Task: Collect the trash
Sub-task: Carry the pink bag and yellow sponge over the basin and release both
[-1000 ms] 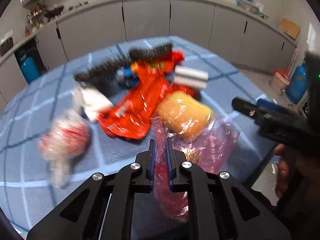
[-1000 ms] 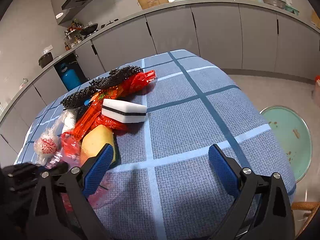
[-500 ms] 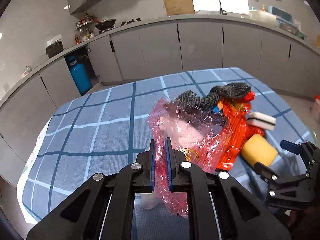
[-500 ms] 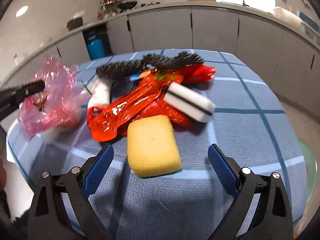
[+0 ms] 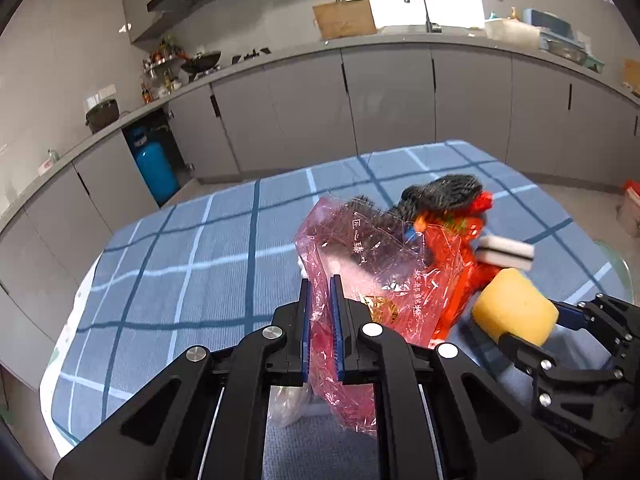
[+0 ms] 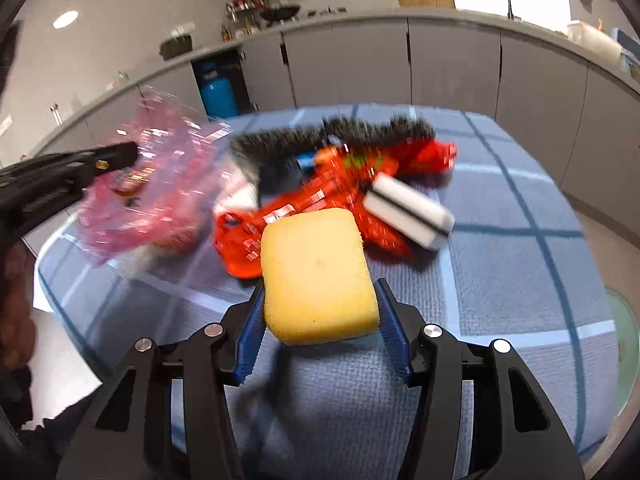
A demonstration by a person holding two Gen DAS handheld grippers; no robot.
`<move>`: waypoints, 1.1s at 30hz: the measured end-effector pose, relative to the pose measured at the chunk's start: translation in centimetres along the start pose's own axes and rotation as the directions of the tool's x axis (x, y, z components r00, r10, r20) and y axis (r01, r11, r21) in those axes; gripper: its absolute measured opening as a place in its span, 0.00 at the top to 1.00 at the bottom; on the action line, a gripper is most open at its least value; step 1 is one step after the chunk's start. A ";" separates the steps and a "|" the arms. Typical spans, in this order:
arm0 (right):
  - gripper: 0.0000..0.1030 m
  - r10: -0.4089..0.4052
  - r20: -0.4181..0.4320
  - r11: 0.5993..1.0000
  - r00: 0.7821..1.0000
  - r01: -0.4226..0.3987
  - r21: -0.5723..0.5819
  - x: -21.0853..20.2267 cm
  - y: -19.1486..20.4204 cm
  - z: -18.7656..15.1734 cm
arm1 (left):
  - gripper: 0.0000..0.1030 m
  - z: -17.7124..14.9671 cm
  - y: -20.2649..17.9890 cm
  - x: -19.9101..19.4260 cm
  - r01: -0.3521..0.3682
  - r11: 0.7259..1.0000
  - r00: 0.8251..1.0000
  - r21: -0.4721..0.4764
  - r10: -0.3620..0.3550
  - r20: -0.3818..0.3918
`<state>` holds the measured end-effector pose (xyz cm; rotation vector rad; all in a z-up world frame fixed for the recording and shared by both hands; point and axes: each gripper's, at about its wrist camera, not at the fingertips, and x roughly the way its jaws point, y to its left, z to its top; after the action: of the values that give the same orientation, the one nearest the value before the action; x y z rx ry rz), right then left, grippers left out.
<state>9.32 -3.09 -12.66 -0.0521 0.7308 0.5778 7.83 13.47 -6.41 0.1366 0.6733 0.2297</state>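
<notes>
At left, our left gripper (image 5: 320,316) clamps the pink bag (image 5: 372,264) above the table (image 5: 180,248). At right, our right gripper (image 6: 320,320) closes on the yellow sponge (image 6: 318,276), long axis along its fingers, the bag up-left. We count two sponges, one red wrapper (image 6: 320,196), one dark brush (image 6: 340,138).
</notes>
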 end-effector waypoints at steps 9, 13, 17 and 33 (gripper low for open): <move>0.49 -0.108 0.095 0.990 0.990 0.098 0.100 -4.6 -4.9 1.6 | 0.90 3.3 -4.7 -0.9 0.098 0.994 0.992 0.050 -0.101 0.072; 0.49 -0.193 0.095 0.971 0.977 0.177 0.159 -6.1 -8.9 1.0 | 0.90 4.6 -8.5 -0.7 0.169 0.981 0.980 0.095 -0.177 0.090; 0.49 -0.266 0.086 0.946 0.960 0.242 0.217 -7.5 -12.6 0.0 | 0.90 5.4 -12.3 -0.3 0.236 0.961 0.964 0.142 -0.250 0.090; 0.48 -0.506 -0.013 0.784 0.862 0.467 0.410 -11.4 -28.1 -5.4 | 0.90 6.6 -28.9 1.0 0.463 0.836 0.873 0.294 -0.487 0.010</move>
<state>13.67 -33.63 -13.64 0.1663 0.6929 -0.0786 17.56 -14.48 -7.65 0.2465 0.6320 -0.3569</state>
